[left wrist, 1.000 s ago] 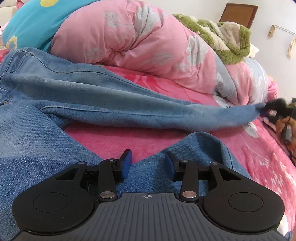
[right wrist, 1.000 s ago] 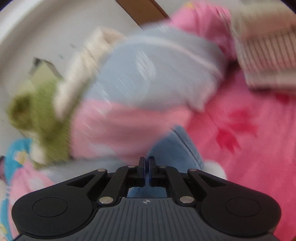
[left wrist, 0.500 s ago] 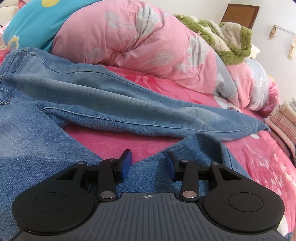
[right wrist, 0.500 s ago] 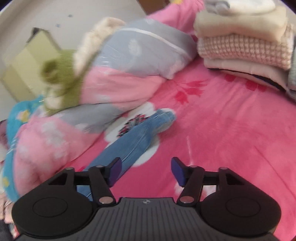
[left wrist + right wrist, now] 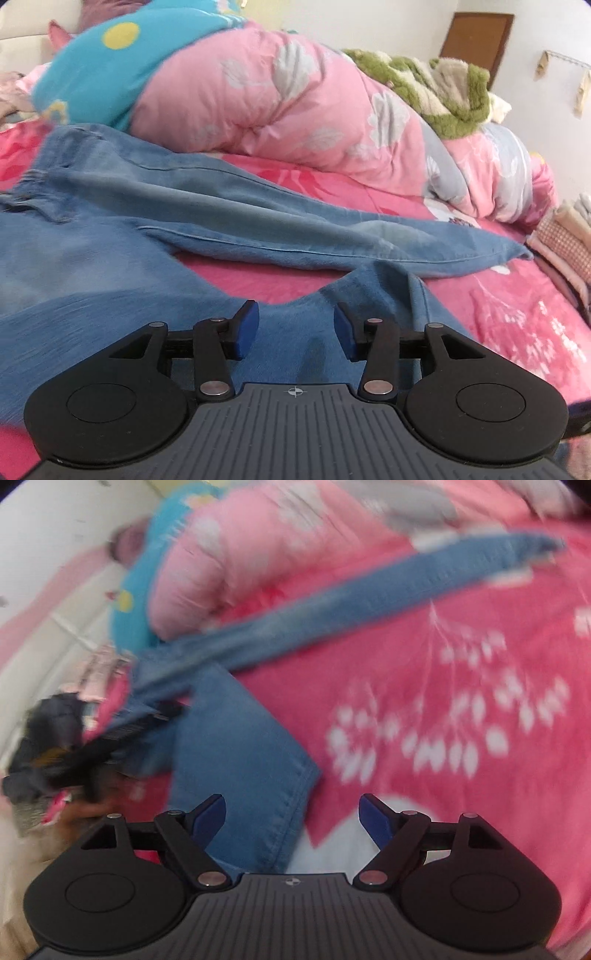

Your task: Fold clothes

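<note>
Since half a second ago our right gripper [image 5: 291, 818] is swinging down over the near leg's hem of the jeans [image 5: 243, 746] spread on the bed [image 5: 461, 635], fingers wide and empty, while our left gripper [image 5: 295, 330], fingers also apart, is hovering over that same leg.

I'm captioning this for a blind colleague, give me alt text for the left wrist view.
Blue jeans lie spread on a pink bedsheet, legs apart, with the open left gripper over the nearer leg. A bunched pink quilt sits behind them.
</note>
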